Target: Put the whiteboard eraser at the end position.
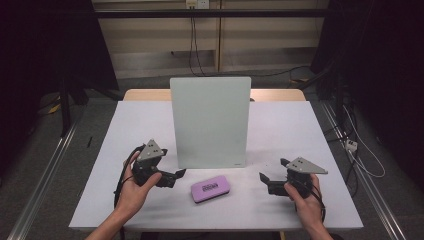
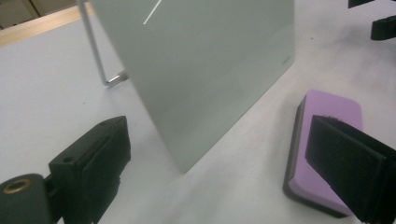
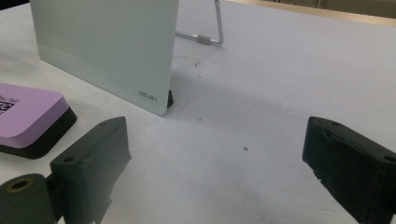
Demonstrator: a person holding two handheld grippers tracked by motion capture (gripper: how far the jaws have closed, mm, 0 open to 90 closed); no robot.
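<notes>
both grippers, l (image 1: 181,173) & r (image 1: 262,177), jaws wide, empty, flank purple eraser (image 1: 210,189), prob. a whiteboard one.

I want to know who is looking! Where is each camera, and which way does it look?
High view: above the person's side, looking forward and down at the white board, both hands and grippers.
Left gripper view: rides the left gripper, facing board and purple eraser.
Right gripper view: rides the right gripper, facing the board's corner.
Shared: board and eraser.

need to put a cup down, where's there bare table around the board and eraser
Free: the table right of the upright board, and left of it up to the far edge. Crowded: the near strip, where the purple eraser lies between the left gripper and right gripper.
</notes>
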